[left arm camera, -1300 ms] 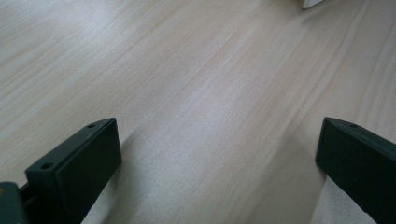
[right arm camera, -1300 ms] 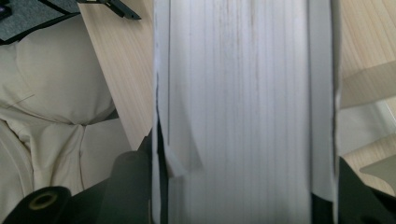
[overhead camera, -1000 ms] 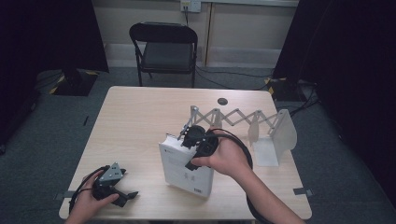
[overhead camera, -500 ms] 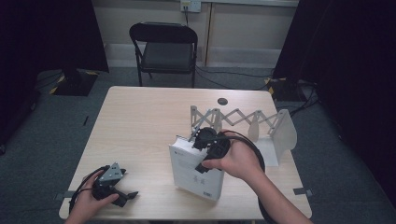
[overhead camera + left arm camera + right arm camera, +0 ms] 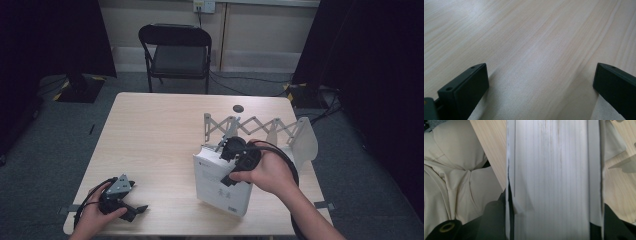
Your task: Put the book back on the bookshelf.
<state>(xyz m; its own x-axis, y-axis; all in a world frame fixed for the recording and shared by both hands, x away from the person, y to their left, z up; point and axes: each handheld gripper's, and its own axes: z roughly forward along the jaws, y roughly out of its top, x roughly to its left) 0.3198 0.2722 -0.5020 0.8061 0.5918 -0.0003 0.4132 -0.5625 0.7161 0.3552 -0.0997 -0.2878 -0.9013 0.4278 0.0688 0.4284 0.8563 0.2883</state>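
A thick white book point(image 5: 220, 182) stands tilted on the wooden table point(image 5: 160, 130), right of centre. My right gripper point(image 5: 235, 155) is shut on its top edge, and the right gripper view looks straight down the page edges point(image 5: 554, 177) held between the two black jaws. Behind it stands a grey accordion-style book rack point(image 5: 260, 129). My left gripper point(image 5: 134, 207) rests at the table's front left corner, open, with bare wood point(image 5: 534, 55) between its jaws.
A black folding chair point(image 5: 177, 50) stands beyond the far edge of the table. A small dark disc point(image 5: 238, 108) lies near the far edge. A beige trouser leg point(image 5: 454, 175) shows below the table edge.
My right gripper has carried the book to the right and slightly nearer, closer to the rack. The left gripper has stayed in place.
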